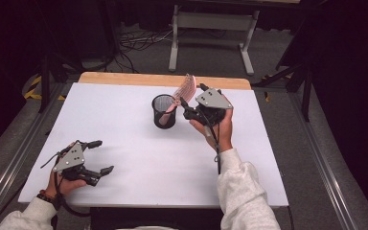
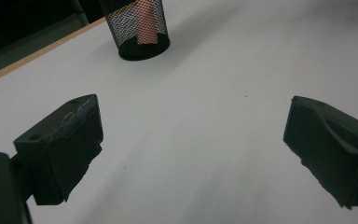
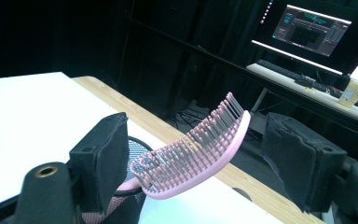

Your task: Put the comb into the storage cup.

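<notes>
A pink hairbrush (image 1: pixel 186 88) stands handle-down in a black mesh cup (image 1: pixel 164 111) at the table's back middle, its bristled head leaning out to the right. My right gripper (image 1: pixel 191 96) is just right of the cup with its jaws on either side of the brush head. In the right gripper view the hairbrush (image 3: pixel 200 149) lies close against the left jaw, and a clear gap separates it from the right jaw. My left gripper (image 1: pixel 103 156) rests open and empty near the table's front left. Its own view shows the cup (image 2: pixel 129 44) far ahead with the pink handle (image 2: pixel 145 28) inside.
The white table top (image 1: pixel 139 163) has a wooden strip (image 1: pixel 163 79) along its back edge. Beyond it stand a metal frame (image 1: pixel 211 21) and floor cables (image 1: pixel 139 40). A lit monitor (image 3: pixel 314 25) sits on a desk behind the table.
</notes>
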Available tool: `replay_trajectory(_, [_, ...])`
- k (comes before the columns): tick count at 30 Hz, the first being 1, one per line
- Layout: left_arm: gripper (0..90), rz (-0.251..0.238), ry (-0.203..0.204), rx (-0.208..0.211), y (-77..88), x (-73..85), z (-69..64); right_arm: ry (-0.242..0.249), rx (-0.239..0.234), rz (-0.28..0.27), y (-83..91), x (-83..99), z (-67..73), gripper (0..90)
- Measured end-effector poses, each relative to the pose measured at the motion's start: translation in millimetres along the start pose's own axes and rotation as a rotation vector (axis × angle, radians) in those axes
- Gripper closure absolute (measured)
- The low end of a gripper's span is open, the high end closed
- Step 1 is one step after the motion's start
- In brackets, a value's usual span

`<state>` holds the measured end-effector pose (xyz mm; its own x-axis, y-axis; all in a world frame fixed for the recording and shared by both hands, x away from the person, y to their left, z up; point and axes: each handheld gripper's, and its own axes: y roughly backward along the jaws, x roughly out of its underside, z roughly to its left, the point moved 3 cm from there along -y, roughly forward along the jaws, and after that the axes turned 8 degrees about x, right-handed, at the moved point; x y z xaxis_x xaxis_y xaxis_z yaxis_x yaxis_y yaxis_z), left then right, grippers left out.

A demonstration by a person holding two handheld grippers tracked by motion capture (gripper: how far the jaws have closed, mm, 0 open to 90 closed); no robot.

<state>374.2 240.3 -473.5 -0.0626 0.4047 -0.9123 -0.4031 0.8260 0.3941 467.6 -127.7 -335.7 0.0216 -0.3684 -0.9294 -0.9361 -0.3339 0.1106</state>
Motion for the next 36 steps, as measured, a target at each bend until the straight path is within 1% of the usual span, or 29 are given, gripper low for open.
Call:
replay_trajectory(5, [5.6, -0.003, -0.001, -0.001, -0.3, -0.2, -0.6, 0.015, -0.013, -0.016, 7.7, -0.6, 2.2, 24.0])
replay_trajectory(10, [5.6, 0.001, -0.001, 0.000, -0.3, 0.1, -0.4, 0.039, -0.023, -0.016, 14.9, 0.0, 4.4, 23.9])
replay_trajectory(17, [5.6, 0.002, -0.003, 0.001, -0.9, 0.1, -0.4, 0.040, -0.032, -0.025, 24.9, 1.2, 3.2, 23.5])
replay_trajectory(30, [5.6, 0.004, -0.008, 0.001, -1.1, -0.7, -1.4, 0.071, -0.050, -0.034, 40.7, 6.9, 2.3, 22.2])
replay_trajectory(34, [5.7, 0.003, -0.007, 0.000, -1.3, -0.8, -1.7, 0.090, -0.051, -0.035, 44.6, 8.5, 2.4, 21.7])
replay_trajectory(36, [5.6, 0.005, -0.009, -0.002, -1.1, -0.6, -1.4, 0.088, -0.050, -0.033, 46.1, 10.3, 2.1, 21.6])
